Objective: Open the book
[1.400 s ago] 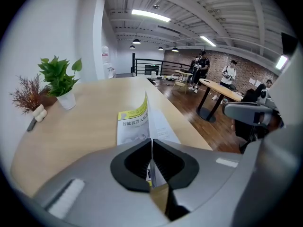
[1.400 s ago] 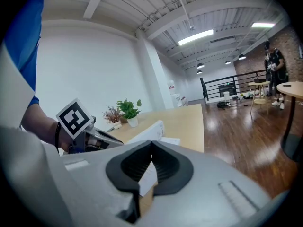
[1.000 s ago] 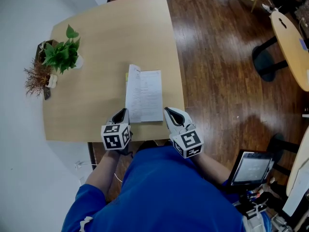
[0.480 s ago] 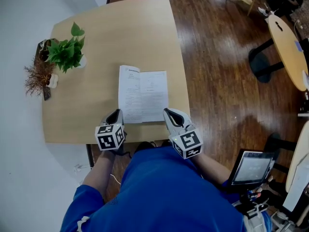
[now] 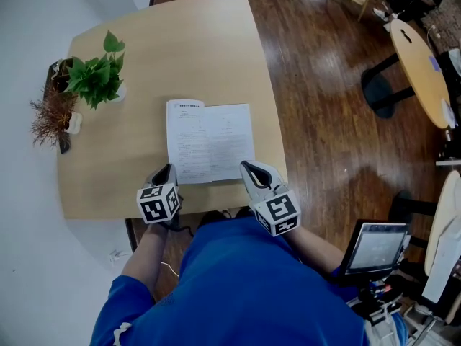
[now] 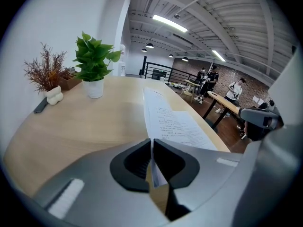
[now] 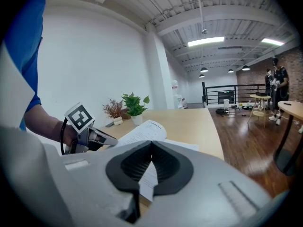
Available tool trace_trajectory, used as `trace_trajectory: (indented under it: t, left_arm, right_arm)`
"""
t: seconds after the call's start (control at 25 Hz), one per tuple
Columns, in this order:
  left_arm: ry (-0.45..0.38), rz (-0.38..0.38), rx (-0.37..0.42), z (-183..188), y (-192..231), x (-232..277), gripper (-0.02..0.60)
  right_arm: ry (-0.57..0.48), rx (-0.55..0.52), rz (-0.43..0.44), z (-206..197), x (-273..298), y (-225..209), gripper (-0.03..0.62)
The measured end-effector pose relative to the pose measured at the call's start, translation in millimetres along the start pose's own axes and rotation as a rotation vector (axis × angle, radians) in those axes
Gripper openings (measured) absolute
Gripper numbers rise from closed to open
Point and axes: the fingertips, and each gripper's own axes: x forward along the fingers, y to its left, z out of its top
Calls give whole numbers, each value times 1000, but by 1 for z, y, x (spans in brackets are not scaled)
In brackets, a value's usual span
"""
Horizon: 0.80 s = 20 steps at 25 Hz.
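The book (image 5: 209,141) lies open on the light wooden table (image 5: 144,56), near the front edge and toward the right side, with its spine running away from the person. Both printed leaves face upward. In the right gripper view the left leaf bows slightly above the table surface. The left gripper (image 5: 166,170) sits at the near left corner of the book. In the left gripper view its jaws are pressed almost together, leaving only a thin slit, and the paper edge passes between the pads, so the gripper pinches the left leaf. The right gripper (image 5: 247,166) sits at the near right corner of the book. In the right gripper view its jaw tips meet, with white paper visible inside the jaw opening, so this gripper pinches the right leaf. The two grippers stand apart, one at each side of the open book, and both point away from the person in the blue shirt (image 5: 245,287). A green potted plant (image 5: 97,78) and a dried reddish plant (image 5: 49,117) stand at the far left edge of the table, well apart from the book.
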Motion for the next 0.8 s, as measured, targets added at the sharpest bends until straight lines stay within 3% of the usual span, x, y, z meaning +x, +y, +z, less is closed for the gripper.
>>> trace_trajectory:
  t: [0.36, 0.8]
  left_arm:
    - [38, 25, -10, -16, 22, 7, 31]
    - [78, 60, 41, -32, 43, 22, 32]
  right_arm:
    - [36, -23, -3, 4, 2, 11, 3]
    - [59, -41, -14, 4, 7, 19, 3]
